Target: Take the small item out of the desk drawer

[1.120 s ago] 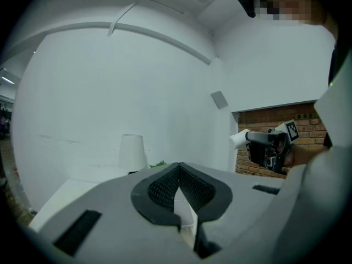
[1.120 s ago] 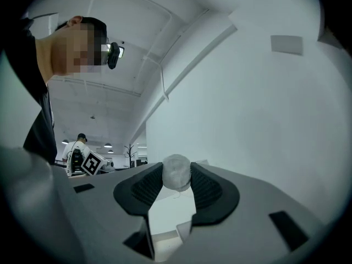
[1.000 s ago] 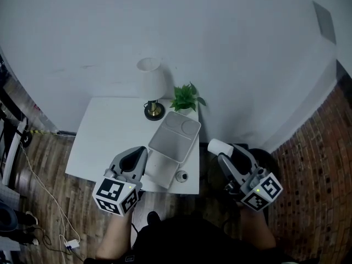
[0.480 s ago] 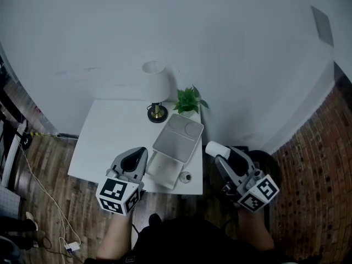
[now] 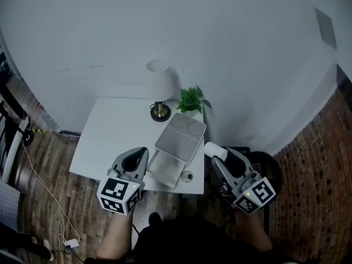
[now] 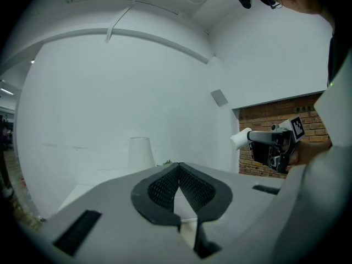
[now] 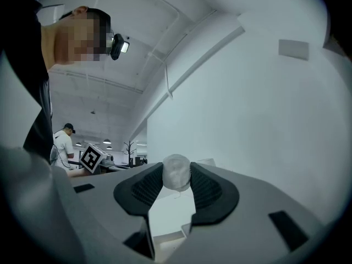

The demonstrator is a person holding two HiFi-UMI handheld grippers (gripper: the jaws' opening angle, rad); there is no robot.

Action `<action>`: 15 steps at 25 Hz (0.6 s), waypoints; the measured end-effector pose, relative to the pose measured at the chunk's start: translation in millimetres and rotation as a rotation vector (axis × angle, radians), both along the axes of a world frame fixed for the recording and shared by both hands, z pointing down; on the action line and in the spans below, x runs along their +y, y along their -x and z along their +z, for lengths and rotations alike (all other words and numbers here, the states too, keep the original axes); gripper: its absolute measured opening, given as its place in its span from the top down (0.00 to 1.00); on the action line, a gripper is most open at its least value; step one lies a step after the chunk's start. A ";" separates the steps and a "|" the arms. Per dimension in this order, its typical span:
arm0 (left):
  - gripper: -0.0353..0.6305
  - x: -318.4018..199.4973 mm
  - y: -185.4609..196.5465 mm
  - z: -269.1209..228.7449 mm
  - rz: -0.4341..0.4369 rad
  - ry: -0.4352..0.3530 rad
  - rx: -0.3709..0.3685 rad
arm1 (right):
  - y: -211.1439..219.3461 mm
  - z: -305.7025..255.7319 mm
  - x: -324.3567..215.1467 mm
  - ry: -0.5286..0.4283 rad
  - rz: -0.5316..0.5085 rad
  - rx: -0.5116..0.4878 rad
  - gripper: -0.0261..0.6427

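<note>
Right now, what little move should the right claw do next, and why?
Probably swing the white item over the desk and set it down. The right claw grips it in the air, off to the side of the desk, with bare desktop close by.

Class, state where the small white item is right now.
The small white item is clamped between the right tongs, at the head view's right, just beyond the right edge of the white desk.

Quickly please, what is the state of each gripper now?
Left gripper: closed, empty.
Right gripper: closed on a small white item.
</note>
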State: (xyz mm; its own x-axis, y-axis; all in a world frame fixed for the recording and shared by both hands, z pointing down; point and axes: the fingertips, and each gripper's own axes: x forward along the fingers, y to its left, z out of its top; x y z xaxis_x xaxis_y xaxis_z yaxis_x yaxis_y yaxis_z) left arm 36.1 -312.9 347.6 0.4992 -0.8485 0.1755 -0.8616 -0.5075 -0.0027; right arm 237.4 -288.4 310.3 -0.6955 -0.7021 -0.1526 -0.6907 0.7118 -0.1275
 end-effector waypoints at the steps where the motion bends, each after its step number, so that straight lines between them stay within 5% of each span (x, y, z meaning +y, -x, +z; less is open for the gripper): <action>1: 0.93 0.5 0.0 0.6 -0.003 0.000 0.001 | -0.3 0.2 0.3 0.000 -0.003 0.001 0.73; 15: 0.93 -9.1 -10.7 10.4 0.000 0.016 0.004 | -17.6 4.1 -4.6 0.013 0.013 -0.003 0.73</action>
